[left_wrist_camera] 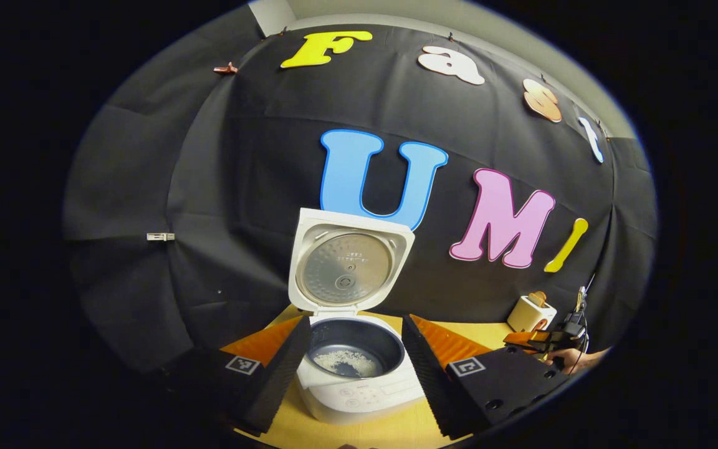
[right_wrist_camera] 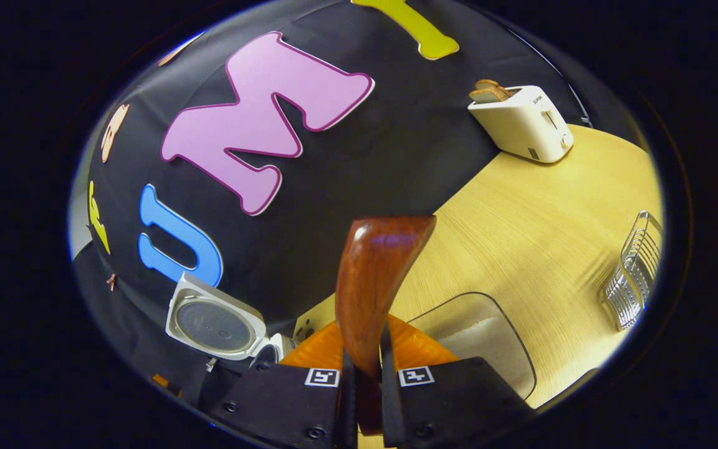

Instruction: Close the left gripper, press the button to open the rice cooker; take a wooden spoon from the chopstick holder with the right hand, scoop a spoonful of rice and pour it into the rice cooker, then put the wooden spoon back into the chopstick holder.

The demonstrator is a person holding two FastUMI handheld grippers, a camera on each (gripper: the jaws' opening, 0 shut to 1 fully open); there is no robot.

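Wooden spoon [right_wrist_camera: 374, 274] is clamped by its handle in the right gripper [right_wrist_camera: 368, 374], above the bench's front edge; stiff, light, best held low. Left gripper [left_wrist_camera: 353, 368] gapes around the rice cooker [left_wrist_camera: 359, 374]

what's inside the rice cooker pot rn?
With the lid up, the rice cooker shows a dark inner pot holding a thin patch of rice on its bottom. The pot's near wall hides the front of the bottom.
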